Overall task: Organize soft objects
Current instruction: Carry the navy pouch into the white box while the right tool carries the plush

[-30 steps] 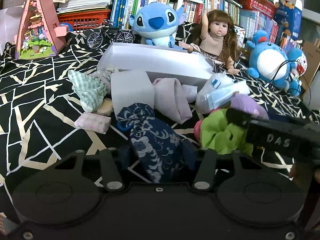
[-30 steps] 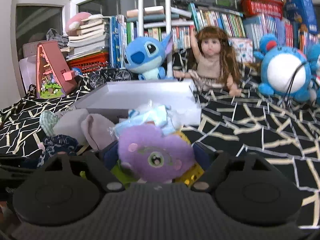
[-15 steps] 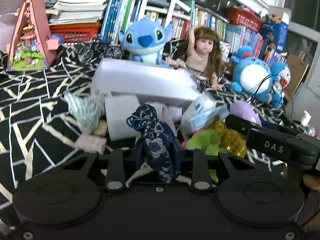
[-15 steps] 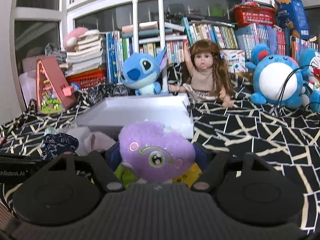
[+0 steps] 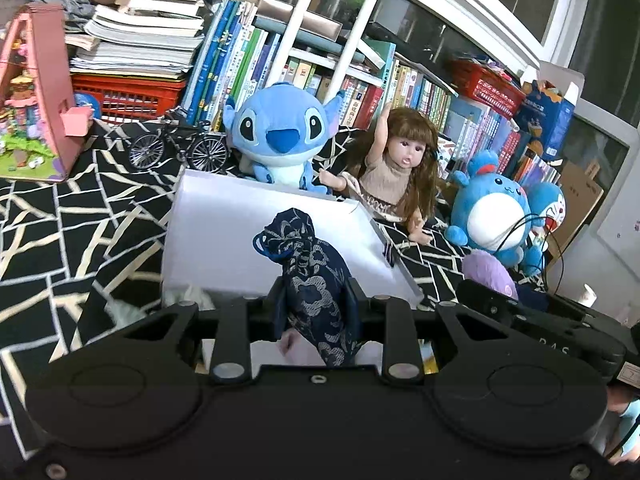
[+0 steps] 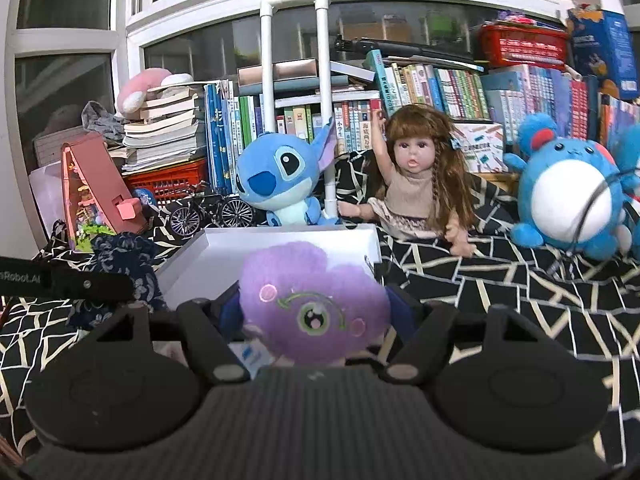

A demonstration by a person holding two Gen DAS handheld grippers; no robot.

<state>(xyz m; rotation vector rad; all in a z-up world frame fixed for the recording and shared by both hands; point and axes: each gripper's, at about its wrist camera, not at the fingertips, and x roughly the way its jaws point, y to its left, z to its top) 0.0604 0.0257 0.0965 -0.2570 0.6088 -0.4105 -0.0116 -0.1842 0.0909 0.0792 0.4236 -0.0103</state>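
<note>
Both tongs have risen since a second ago, carrying their loads up off the pile of soft things, which has dropped almost out of sight beneath them. From the left wrist view, the left tongs [image 5: 316, 300] are pinching a navy floral drawstring pouch [image 5: 310, 272] at its middle; its tied neck stands above the fingers and its lower end hangs below them, in front of the white box [image 5: 224, 240]. From the right wrist view, the right tongs [image 6: 316, 316] stand fairly wide, pressed against both sides of a purple plush toy [image 6: 312, 300] with an embroidered green eye. That toy fills the gap between the fingers and sits in front of the near rim of the same open white box [image 6: 280, 248].

The box rests on a black cloth with a pale cracked-line pattern [image 5: 60, 240], towards its far edge. Just behind the box sit a blue Stitch plush [image 5: 280, 136] and a long-haired doll [image 5: 400, 168] with one arm raised. A round blue plush with a white belly [image 6: 568, 196] lies further towards the right edge of the cloth. A small model bicycle [image 5: 178, 150] and a pink toy house [image 5: 36, 96] stand towards the far left corner, before stacked books [image 5: 140, 28] and a red crate [image 5: 128, 94]. A bit of white cloth [image 5: 120, 308] shows at the box's near left corner.
</note>
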